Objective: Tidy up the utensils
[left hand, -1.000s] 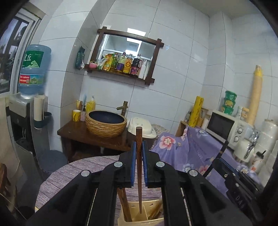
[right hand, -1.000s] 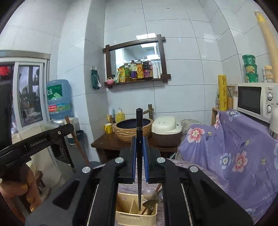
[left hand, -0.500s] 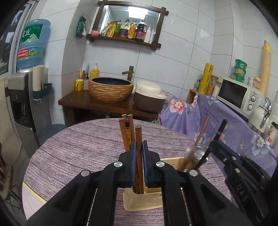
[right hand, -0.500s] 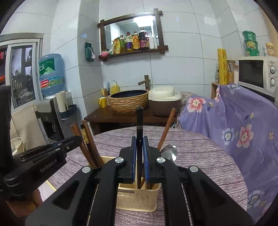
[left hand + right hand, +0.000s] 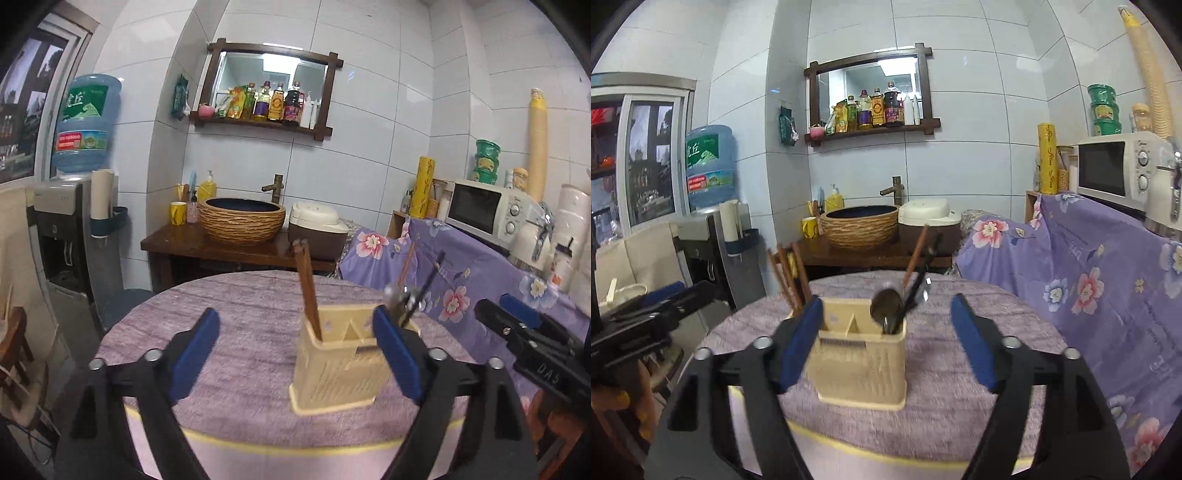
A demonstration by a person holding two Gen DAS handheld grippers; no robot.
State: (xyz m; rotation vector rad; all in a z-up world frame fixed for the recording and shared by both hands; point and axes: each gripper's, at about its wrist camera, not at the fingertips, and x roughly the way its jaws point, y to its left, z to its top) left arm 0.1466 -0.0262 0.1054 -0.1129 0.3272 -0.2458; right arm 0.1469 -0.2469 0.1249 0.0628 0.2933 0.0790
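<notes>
A cream utensil holder (image 5: pixel 338 363) (image 5: pixel 862 360) stands on the round purple-clothed table (image 5: pixel 240 325). Brown chopsticks (image 5: pixel 308 291) (image 5: pixel 788 277) stand in its left compartment. A metal spoon (image 5: pixel 886 306), a black-handled utensil (image 5: pixel 921 277) and a brown stick (image 5: pixel 914 256) lean in its right compartment. My left gripper (image 5: pixel 297 354) is open and empty, drawn back in front of the holder. My right gripper (image 5: pixel 886 345) is open and empty, also in front of the holder. Each gripper shows at the edge of the other's view.
A wooden stand with a woven basin (image 5: pixel 242 221) and a rice cooker (image 5: pixel 317 230) is behind the table. A purple floral cloth (image 5: pixel 1089 266) covers a counter with a microwave (image 5: pixel 1115 166) on the right. A water dispenser (image 5: pixel 79 206) stands on the left.
Both grippers opened and let go: the left released the brown chopstick, the right the black-handled utensil, into the holder. Both then drew back from the holder.
</notes>
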